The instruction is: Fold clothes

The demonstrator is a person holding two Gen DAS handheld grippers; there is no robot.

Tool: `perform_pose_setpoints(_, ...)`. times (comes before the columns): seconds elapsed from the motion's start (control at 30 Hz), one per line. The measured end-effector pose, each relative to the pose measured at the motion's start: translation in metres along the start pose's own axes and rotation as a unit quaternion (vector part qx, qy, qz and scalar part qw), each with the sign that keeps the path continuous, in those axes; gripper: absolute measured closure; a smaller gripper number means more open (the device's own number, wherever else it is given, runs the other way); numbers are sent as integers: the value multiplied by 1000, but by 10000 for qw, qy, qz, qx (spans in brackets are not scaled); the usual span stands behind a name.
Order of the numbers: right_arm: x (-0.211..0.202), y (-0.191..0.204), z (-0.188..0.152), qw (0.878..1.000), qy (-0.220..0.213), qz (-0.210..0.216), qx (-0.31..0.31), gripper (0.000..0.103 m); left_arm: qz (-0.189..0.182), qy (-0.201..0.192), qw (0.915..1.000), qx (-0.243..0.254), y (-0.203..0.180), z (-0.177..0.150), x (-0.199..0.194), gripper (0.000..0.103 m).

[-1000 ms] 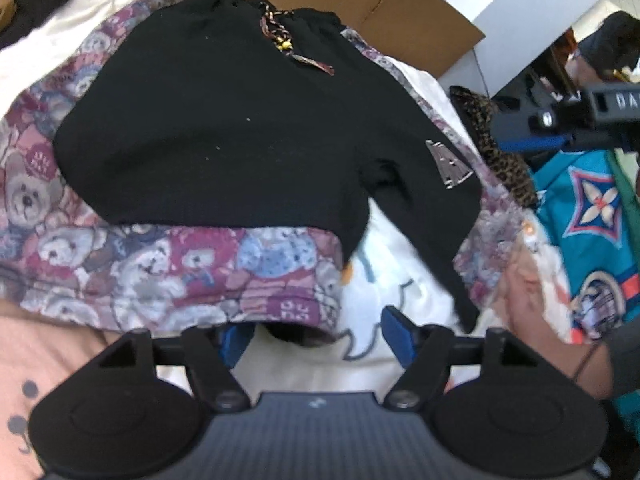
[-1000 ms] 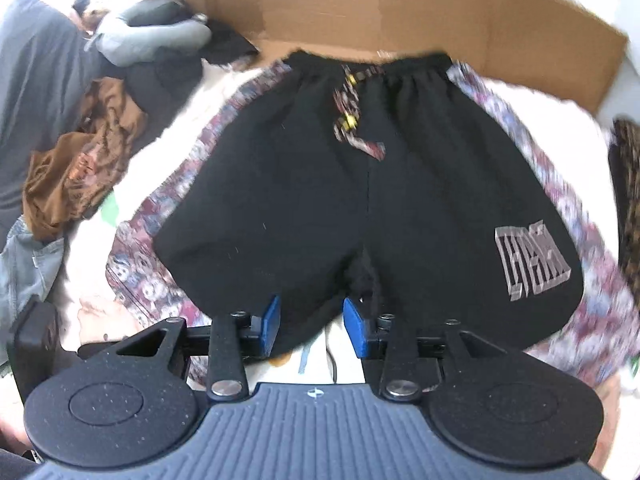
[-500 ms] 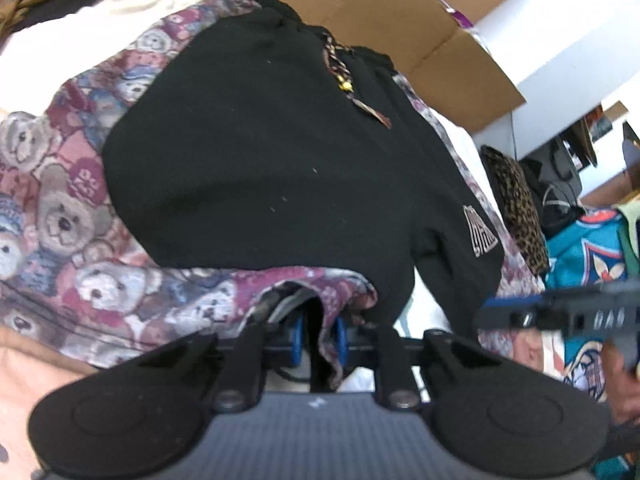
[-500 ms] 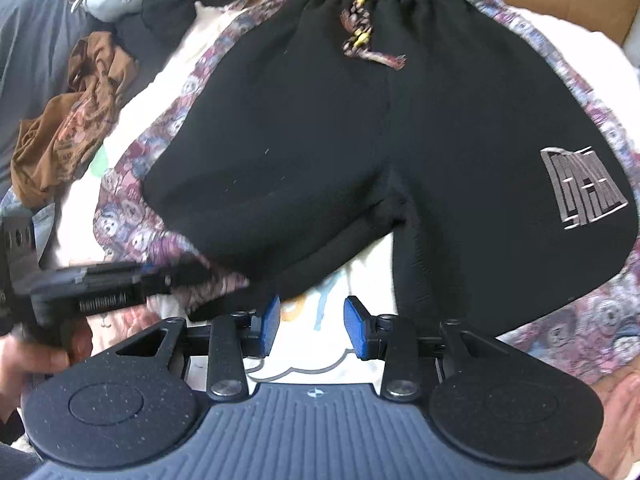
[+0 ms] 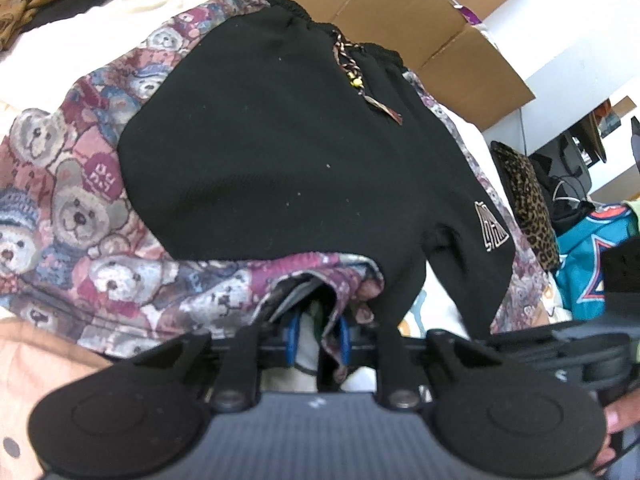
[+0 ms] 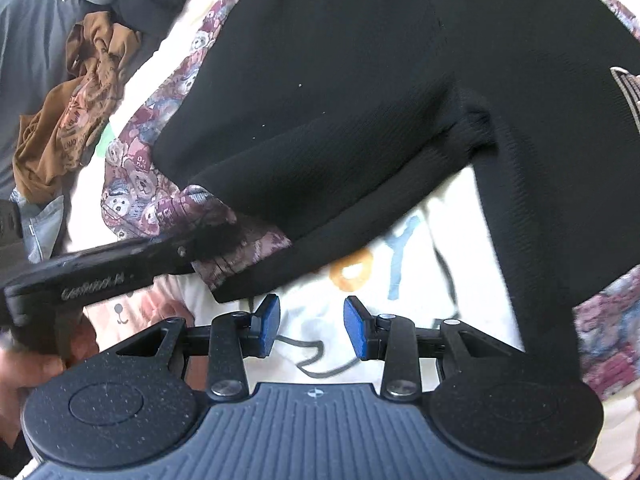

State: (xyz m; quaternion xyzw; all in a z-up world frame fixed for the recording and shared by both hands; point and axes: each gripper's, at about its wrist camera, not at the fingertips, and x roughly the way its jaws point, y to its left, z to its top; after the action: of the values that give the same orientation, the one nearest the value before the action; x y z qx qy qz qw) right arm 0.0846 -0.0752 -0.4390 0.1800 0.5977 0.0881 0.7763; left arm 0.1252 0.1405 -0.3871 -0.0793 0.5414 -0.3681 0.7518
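My left gripper has just been closing, and its blue pads now pinch the near hem of the teddy-bear print garment, with a bunched fold of that fabric and something pale caught between them. My right gripper is half open with nothing between its pads; it hangs over the white printed cloth in the gap between the two legs of the black shorts.

The shorts lie flat on top of the bear-print garment, waistband and braided drawstring toward the far edge of the pile by the cardboard box, leg hems toward me. So their long axis runs from me away to the box. The one relation that matters: the hem of the leg with the grey logo lies up and to the right of my right gripper, close by but not yet between its pads, while the other leg's hem lies just up and to the left of it, beside my left gripper. I judge that my right hand is the nearer one for the logo leg. It has to shift right onto that hem before it closes, or I will grab only the white cloth below.
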Motion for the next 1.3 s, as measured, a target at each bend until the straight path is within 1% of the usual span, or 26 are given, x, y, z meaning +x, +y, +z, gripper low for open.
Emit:
perform_pose_setpoints(0.07,6,1,2,9999,-20,74,66,61,-6,2,10000,-31,-1,-4,-2,75)
perform_pose_setpoints(0.17,13,2,5,9999,-63,66,139,61,-37,-16,10000,-51,-4,-11,-6,71)
perform_pose_setpoints(0.3,18,3,8,9997,-105,76,224,61,-37,-12,10000,-3,-9,-16,-7,71)
perform_pose_setpoints(0.33,19,3,9,9997,-93,99,225,63,-33,-3,10000,8,-9,-17,-7,71)
perform_pose_setpoints(0.37,19,5,9,9997,-69,147,204,67,-43,-4,10000,6,-10,-17,-7,71)
perform_pose_setpoints(0.43,19,7,10,9996,-30,228,164,90,-50,-13,10000,4,-10,-18,-8,71)
perform_pose_setpoints(0.5,19,9,10,9997,-13,230,115,103,-44,-21,10000,-5,-10,-19,-9,71)
perform_pose_setpoints(0.63,14,9,11,9997,-62,208,124,103,-72,-58,10000,-29,-9,-24,-15,71)
perform_pose_setpoints(0.97,1,-1,12,9997,-127,104,205,103,-207,1,9994,292,-19,-31,-5,71)
perform_pose_setpoints(1.13,-6,-4,11,9995,-167,74,260,103,-425,-57,9983,393,-28,-28,-2,71)
perform_pose_setpoints(1.23,-10,-8,8,9993,-140,38,341,103,-485,-1,9980,413,-30,-27,2,71)
perform_pose_setpoints(1.3,-12,-12,5,9991,-114,15,413,103,-556,74,9978,363,-30,-28,6,74)
